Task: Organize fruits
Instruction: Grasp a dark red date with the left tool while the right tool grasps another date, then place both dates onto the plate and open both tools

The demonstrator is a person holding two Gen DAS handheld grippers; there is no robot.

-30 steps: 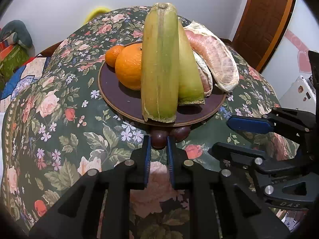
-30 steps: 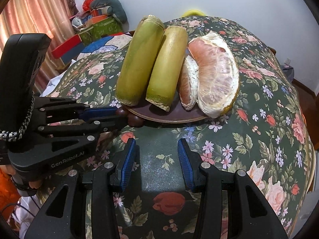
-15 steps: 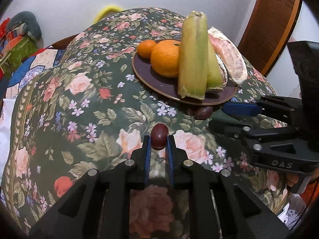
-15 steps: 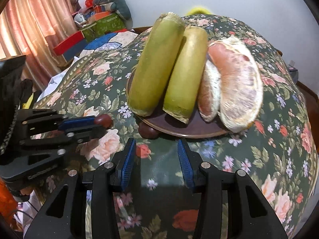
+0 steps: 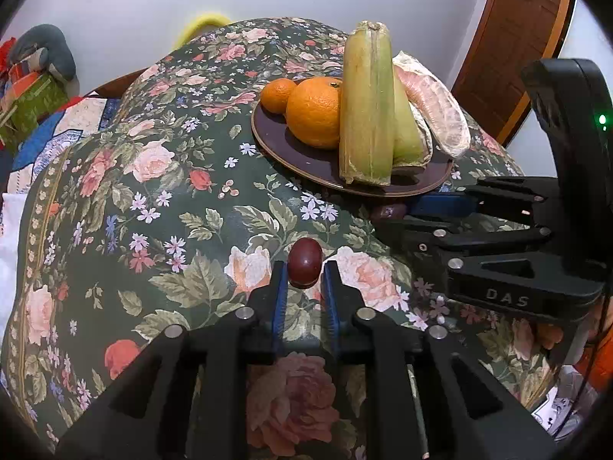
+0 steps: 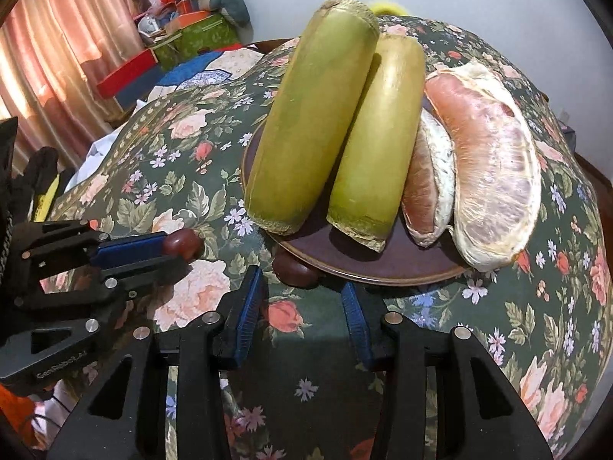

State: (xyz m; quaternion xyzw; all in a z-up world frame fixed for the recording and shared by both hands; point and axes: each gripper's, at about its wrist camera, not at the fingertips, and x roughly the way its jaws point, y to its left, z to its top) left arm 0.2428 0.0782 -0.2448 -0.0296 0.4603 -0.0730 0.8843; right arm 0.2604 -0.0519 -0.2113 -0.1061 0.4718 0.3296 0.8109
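Observation:
My left gripper is shut on a small dark red fruit, held above the floral cloth; it also shows in the right wrist view. A brown plate holds two oranges, two green stalks and pomelo segments. A second dark red fruit lies on the cloth at the plate's near rim. My right gripper is open, its jaws just short of that fruit.
The floral cloth covers a round table. Boxes and bags are piled at the back left near a pink curtain. A wooden door stands at the right.
My left gripper closed on one dark red fruit by the plate rim and drew it back and left, away from the plate. My right gripper came closer to the remaining fruit.

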